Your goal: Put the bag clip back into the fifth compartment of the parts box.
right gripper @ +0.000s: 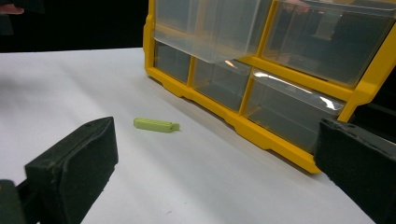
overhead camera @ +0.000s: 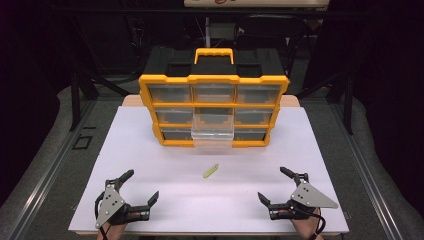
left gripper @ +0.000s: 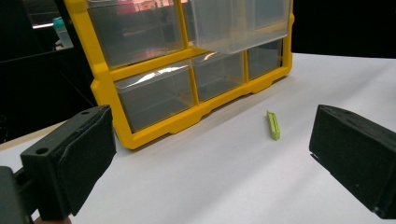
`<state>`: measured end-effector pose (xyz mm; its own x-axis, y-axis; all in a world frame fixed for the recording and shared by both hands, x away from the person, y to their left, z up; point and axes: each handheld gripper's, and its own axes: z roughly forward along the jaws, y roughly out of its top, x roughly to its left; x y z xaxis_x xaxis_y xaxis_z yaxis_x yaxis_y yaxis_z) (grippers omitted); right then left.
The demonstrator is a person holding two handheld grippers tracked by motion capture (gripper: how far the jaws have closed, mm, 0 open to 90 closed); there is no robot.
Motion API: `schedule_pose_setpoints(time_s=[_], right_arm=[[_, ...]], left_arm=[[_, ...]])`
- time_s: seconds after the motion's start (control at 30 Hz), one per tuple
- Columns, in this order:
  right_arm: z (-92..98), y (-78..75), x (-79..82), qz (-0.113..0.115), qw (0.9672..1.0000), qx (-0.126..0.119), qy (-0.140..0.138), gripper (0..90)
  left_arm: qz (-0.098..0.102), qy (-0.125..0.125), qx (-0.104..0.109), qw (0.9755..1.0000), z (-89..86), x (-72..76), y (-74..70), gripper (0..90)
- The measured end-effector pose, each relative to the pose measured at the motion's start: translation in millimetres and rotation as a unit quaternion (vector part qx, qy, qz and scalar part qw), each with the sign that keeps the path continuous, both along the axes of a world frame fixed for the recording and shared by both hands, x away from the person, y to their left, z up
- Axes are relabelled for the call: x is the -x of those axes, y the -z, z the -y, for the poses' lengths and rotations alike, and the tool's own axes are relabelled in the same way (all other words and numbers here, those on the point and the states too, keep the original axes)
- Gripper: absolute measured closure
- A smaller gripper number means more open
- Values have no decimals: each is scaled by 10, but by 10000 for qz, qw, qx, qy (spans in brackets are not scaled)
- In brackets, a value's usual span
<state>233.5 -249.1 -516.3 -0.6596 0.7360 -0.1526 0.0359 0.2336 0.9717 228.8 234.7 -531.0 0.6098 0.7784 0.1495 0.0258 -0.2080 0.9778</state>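
Observation:
A small light-green stick (overhead camera: 210,170) lies flat on the white table top (overhead camera: 165,160), in front of a yellow and black organizer (overhead camera: 213,102) with clear drawers. Its middle drawer (overhead camera: 213,129) is pulled out toward me. My left gripper (overhead camera: 141,184) rests at the near left edge, jaws wide apart and empty. My right gripper (overhead camera: 272,184) rests at the near right edge, equally wide and empty. In the left gripper view the stick (left gripper: 273,124) lies ahead between the jaws, far off. In the right gripper view the stick (right gripper: 156,124) lies ahead left, the organizer (right gripper: 261,135) behind it.
The organizer stands upright at the back of the white top, its handle (overhead camera: 214,53) up. Grey floor and metal rails (overhead camera: 45,170) flank the table. Dark stands are behind.

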Motion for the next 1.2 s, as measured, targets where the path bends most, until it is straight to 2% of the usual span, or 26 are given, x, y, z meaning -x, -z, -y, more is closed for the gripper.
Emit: schedule_pose_setpoints(time_s=[0.5, 0.73, 0.83, 0.97, 1.0, 1.2], right_arm=[[-2, 11, -28, -91, 10000, 27, -11, 0], [-7, 21, -48, -131, 9999, 74, -46, 0], [-4, 27, -54, -178, 9998, 85, -43, 0], [-1, 33, -66, -202, 9998, 83, -41, 0], [-1, 36, -72, -218, 9997, 93, -33, 0], [-19, 43, -82, -251, 9996, 133, -21, 0]], left_arm=[[-142, -17, -43, 9999, 27, -3, 6, 0], [-199, -10, -274, 9994, 97, -9, 2, 0], [-330, -19, -287, 9990, 123, -31, 0, 0], [-411, -57, -352, 9985, 162, -60, 2, 0], [-504, -70, -405, 9979, 179, -82, -1, 0], [-700, -106, -413, 9966, 245, -119, -1, 0]])
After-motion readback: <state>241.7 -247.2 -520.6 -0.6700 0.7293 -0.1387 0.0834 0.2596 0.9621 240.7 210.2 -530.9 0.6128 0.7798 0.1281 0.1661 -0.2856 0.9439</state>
